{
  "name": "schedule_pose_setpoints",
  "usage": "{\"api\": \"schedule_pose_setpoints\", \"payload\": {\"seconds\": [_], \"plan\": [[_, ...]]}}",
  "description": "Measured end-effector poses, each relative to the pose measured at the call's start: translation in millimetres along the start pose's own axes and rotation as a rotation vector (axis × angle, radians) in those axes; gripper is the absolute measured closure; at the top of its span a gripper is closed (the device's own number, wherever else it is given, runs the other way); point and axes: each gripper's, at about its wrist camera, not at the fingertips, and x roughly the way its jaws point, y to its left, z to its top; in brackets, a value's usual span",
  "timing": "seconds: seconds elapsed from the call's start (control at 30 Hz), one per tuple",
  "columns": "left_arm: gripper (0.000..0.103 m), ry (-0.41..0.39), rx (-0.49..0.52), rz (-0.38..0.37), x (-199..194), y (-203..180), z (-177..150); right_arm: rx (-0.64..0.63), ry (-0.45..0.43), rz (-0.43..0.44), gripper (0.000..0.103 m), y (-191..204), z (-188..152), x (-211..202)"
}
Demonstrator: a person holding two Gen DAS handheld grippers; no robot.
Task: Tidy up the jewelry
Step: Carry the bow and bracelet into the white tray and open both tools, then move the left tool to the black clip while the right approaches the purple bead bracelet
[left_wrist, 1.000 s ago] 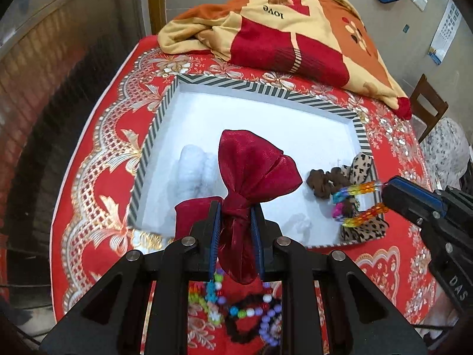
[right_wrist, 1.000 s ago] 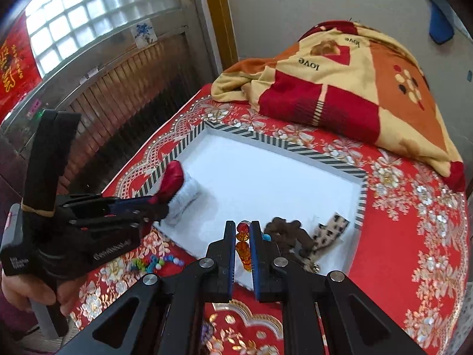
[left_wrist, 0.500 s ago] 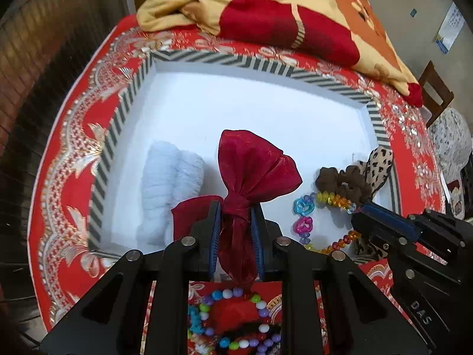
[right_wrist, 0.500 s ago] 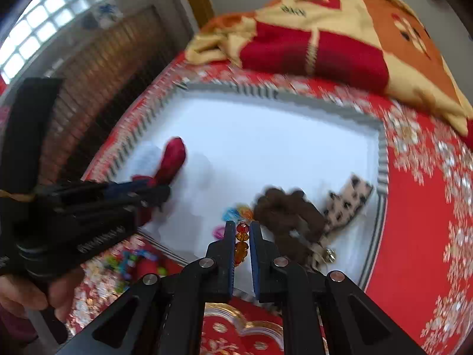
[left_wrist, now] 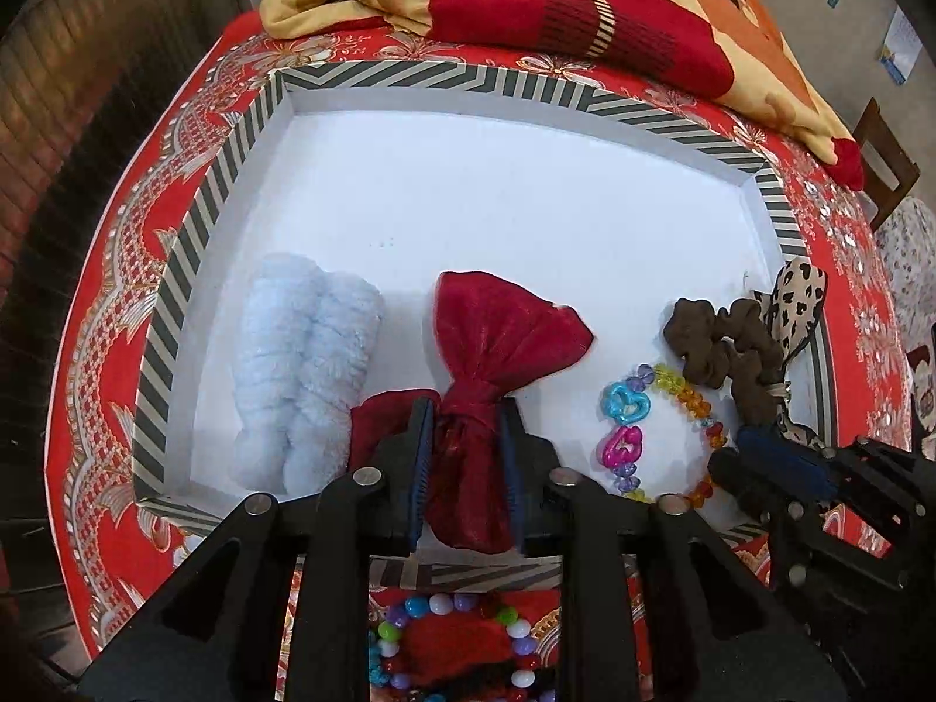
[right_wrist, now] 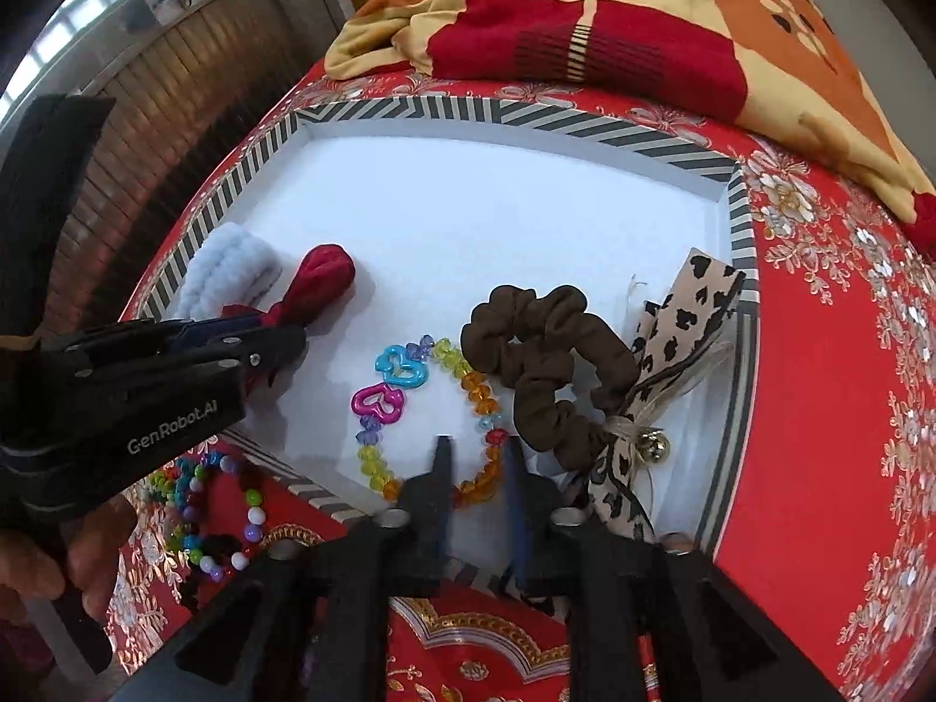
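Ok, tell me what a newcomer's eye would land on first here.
First, the dark red satin bow, pinched at its knot by the left gripper low over the white tray with striped rim, beside a pale blue fluffy scrunchie. Next, the rainbow bead bracelet with heart charms lying on the tray before the open right gripper.

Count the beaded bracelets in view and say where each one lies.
2, perhaps more hidden. The heart-charm bracelet lies in the tray; a round-bead bracelet lies on the red cloth outside its near edge, amid a tangle.
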Motion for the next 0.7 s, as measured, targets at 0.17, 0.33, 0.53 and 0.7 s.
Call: {"api": "schedule_pose_setpoints", "payload": {"seconds": [0.17, 0.33, 0.53, 0.7], "plan": [[0.060, -0.005, -0.005, -0.003, -8, 0, -5, 0.009, -0.044, 0.010, 0.074, 1, -7, -24], [0.050, -0.044, -0.014, 0.001, -30, 1, -13, 0.013, -0.105, 0.010, 0.073, 4, -19, -54], [0.048, -0.089, -0.036, 0.017, -60, 3, -27, 0.023, -0.160, 0.008, 0.072, 9, -33, -81], [0.048, -0.136, -0.032, 0.032, -89, 0, -48, 0.031, -0.196, 0.011, 0.065, 14, -45, -102]]}}
